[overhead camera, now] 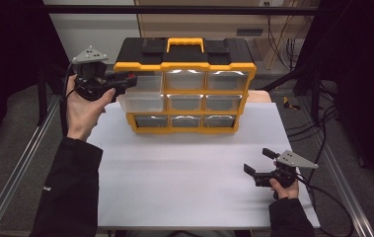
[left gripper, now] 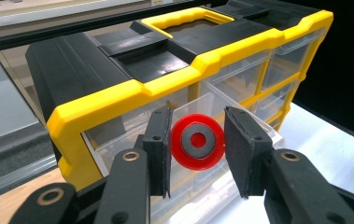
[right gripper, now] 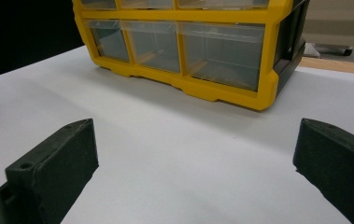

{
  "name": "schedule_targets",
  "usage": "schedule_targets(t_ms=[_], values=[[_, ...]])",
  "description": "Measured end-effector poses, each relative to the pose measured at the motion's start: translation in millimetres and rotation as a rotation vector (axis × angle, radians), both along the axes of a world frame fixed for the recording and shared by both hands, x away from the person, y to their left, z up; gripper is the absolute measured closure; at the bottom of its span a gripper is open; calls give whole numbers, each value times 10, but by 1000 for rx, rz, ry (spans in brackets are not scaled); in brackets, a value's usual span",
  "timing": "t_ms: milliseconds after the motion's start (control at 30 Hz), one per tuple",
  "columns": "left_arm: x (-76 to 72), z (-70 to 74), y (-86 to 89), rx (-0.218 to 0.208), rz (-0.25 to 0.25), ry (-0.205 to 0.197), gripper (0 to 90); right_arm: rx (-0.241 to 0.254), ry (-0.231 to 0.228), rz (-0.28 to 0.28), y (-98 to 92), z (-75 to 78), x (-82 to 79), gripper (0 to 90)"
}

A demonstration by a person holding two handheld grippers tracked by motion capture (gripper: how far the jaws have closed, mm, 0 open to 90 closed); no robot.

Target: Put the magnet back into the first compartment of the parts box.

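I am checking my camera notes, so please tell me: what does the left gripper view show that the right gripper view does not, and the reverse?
Left gripper view: the left gripper shut on a red disc above a pulled-out clear drawer, plus the yellow carry handle.
Right gripper view: the right gripper, open and empty, above the white tabletop, facing the bottom row of drawers.
Shared: the yellow-framed drawer organizer and the white tabletop.

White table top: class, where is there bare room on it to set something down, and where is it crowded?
Bare: the white table top between the organizer and the right gripper. Crowded: the organizer's left drawers, where the left gripper holds a red ring.
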State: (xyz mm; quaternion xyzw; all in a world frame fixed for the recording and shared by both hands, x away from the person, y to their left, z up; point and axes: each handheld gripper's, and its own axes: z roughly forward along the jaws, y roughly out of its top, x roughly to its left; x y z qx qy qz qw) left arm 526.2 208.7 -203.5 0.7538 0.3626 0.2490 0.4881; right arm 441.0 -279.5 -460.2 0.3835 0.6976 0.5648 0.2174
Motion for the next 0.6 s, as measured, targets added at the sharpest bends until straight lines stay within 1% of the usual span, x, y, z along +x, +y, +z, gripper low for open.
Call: schedule_targets(t_ms=[33,67,233,400,600], values=[[15,-6,1,-2,2,3,625,-3,-6,1,-4,-1,3,4],[28,-13,1,0,4,4,625,-1,-1,-1,-4,2,-1,4],[93,-47,2,13,20,16,625,-1,0,0,-1,-1,2,4],[136,-83,-18,28,21,23,625,-1,-2,0,-3,-1,3,4],[188,-154,-46,46,24,42,625,-1,-4,0,-4,0,4,4]])
